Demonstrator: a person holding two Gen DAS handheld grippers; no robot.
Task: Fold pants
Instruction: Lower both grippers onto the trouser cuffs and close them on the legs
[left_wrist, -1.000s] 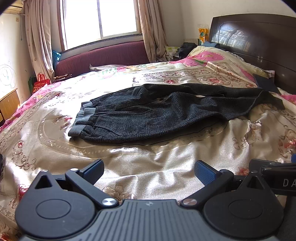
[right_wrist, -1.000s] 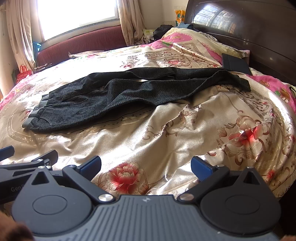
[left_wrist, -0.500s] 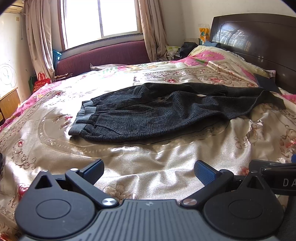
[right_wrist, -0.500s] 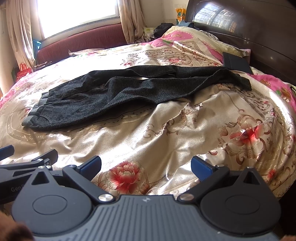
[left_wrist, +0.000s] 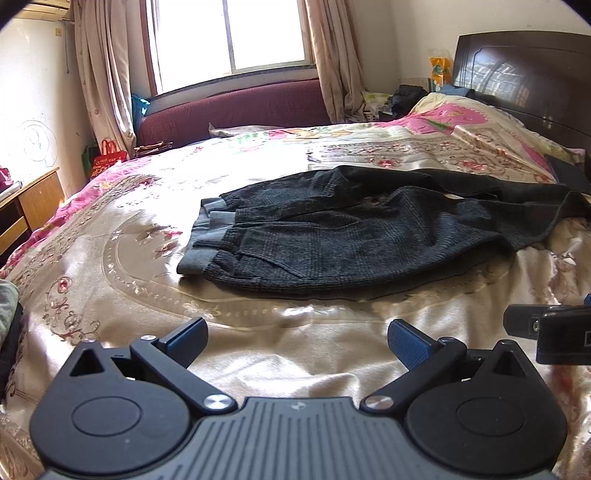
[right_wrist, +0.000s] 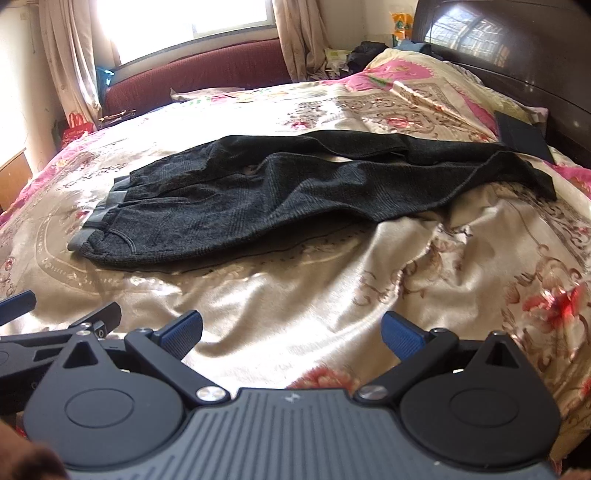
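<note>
I am holding the left gripper (left_wrist: 297, 341) and the right gripper (right_wrist: 291, 332) spread apart and empty, near the pants (left_wrist: 369, 236) lying crosswise on the bed (left_wrist: 110, 258). I am worrying that a gripper is pinching the slippery cover together with the cloth, or only one layer, so the fold is coming out crooked.

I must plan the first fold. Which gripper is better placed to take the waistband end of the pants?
Left. The waistband lies nearer ahead of the left gripper; the right gripper faces the legs. Both are open.

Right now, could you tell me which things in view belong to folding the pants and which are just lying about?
Job in hand:
- dark pants on the bedspread
- left gripper, open
- right gripper, open

Lying about:
- dark flat item by the headboard
- red bag
- clothes heap
</note>
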